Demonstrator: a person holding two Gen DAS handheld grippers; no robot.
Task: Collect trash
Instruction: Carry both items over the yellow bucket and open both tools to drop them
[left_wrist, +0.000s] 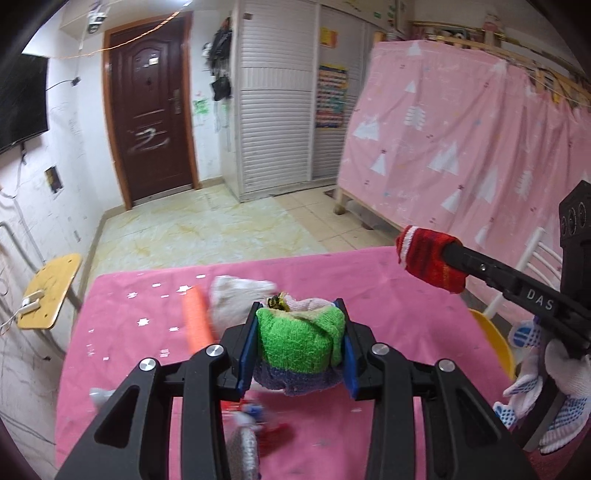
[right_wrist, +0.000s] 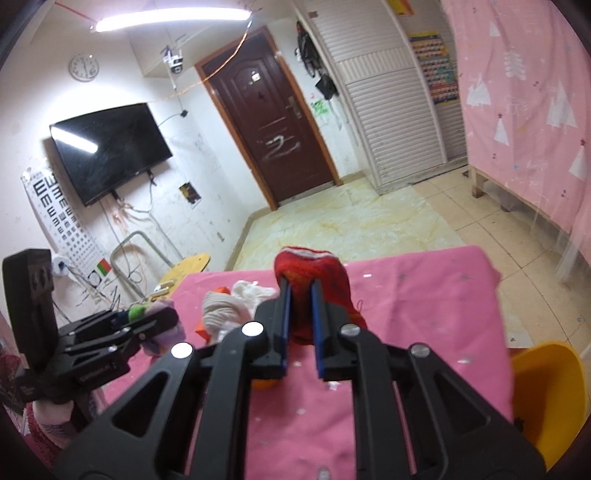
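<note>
Left wrist view: left gripper (left_wrist: 300, 334) clamps a green-and-purple knit bundle (left_wrist: 295, 347) above the pink table (left_wrist: 406, 314). Right gripper (right_wrist: 300, 326) pinches a red knit piece (right_wrist: 314, 280).

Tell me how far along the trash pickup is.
Nothing visibly binned yet. In hand: left gripper clamps a green-and-purple knitted sock; right gripper clamps a red knitted sock. Left: a crumpled white cloth and an orange piece on the pink tablecloth.
</note>
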